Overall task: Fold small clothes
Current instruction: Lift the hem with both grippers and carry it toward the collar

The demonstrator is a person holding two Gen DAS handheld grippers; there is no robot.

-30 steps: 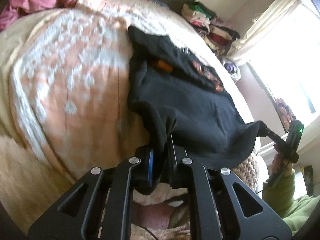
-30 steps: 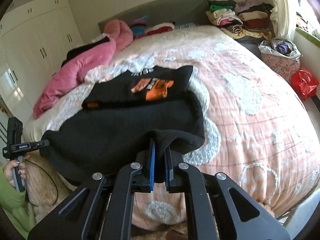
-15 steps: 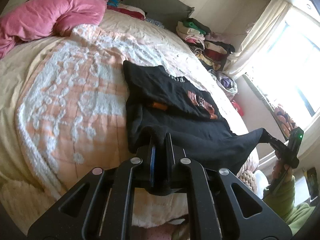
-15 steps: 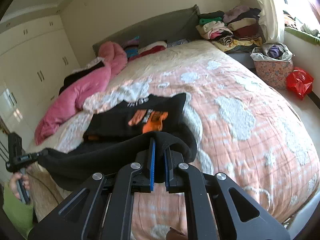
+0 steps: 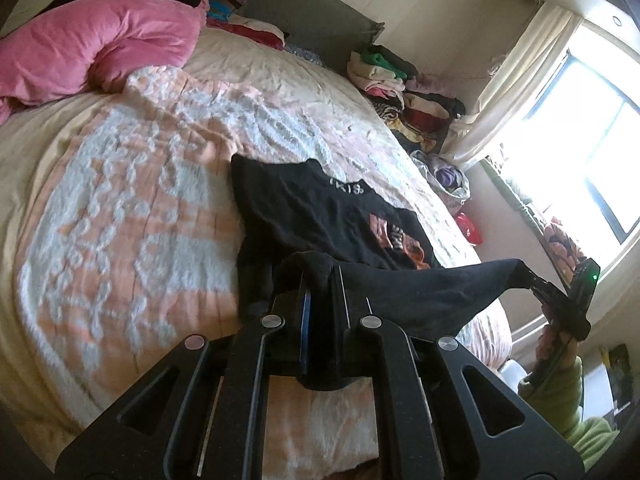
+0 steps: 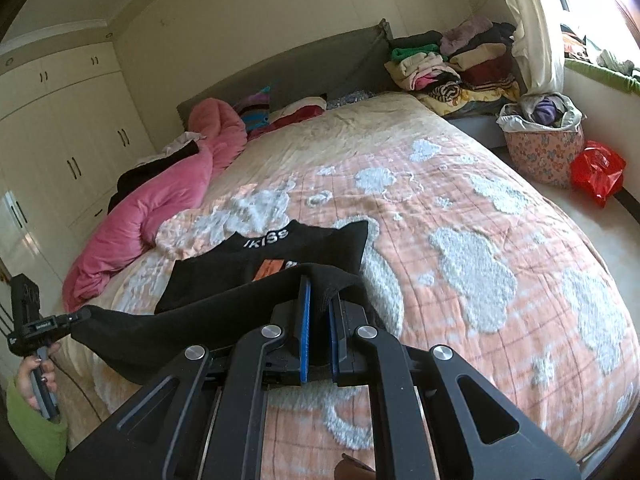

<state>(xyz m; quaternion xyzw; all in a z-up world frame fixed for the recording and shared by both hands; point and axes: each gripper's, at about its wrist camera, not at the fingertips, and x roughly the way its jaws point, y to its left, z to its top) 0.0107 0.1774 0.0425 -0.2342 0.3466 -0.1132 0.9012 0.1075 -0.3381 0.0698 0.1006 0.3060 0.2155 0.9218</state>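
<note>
A black shirt point(image 5: 320, 208) with an orange print and white collar lettering lies on the peach bedspread point(image 5: 120, 220). Its upper part rests flat, while the lower hem is lifted off the bed and stretched between both grippers. My left gripper point(image 5: 322, 280) is shut on one hem corner, with cloth bunched between the pads. My right gripper point(image 6: 319, 292) is shut on the other corner of the shirt point(image 6: 280, 256). Each wrist view also catches the opposite tool at its edge: the right gripper point(image 5: 528, 276) in a green-sleeved hand, and the left gripper point(image 6: 80, 314).
A pink duvet point(image 6: 160, 208) lies along the bed's left side near the headboard. Piled clothes point(image 6: 452, 64) sit at the far right corner, with a flowered basket point(image 6: 540, 148) and a red bag point(image 6: 596, 172) on the floor. White wardrobes point(image 6: 60, 128) line the left wall.
Both grippers have risen and carried the hem up and forward over the shirt's body. The hanging cloth now stretches taut between them, and more of the bed shows.
</note>
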